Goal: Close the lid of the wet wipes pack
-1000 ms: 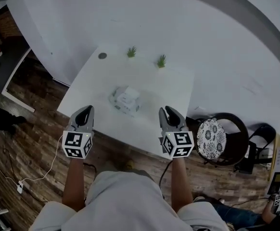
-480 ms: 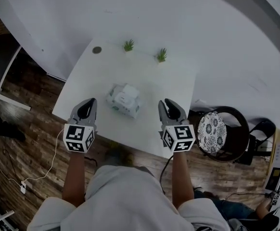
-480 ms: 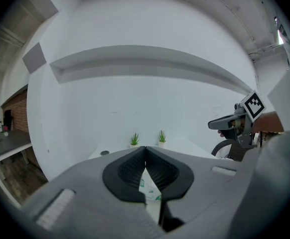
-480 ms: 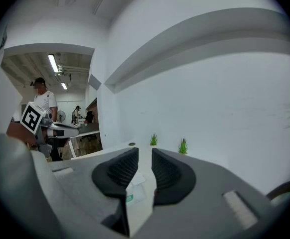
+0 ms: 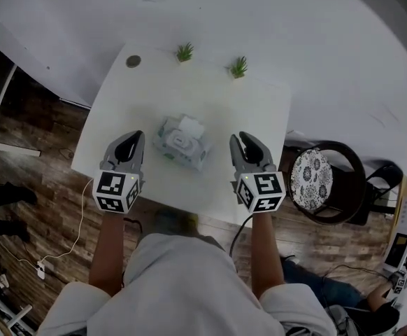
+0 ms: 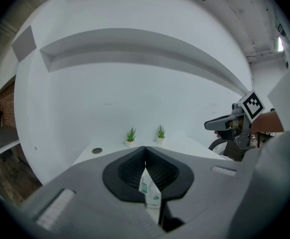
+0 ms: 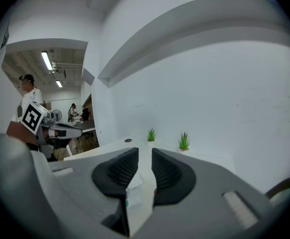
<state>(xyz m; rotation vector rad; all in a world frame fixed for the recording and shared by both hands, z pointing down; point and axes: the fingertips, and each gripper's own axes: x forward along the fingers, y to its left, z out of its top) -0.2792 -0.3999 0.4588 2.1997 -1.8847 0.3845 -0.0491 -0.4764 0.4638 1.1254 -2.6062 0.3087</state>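
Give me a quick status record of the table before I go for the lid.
pack: wet wipes pack, middle of the white table, between both tongs
lid: white flap looks raised at the far end
left tongs: shut, empty, short of the pack
right tongs: slightly open, empty, short of the pack
far edge: two small plants, round disc

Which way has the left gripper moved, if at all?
Yes. The left gripper has moved forward across the table, closer to the plants.
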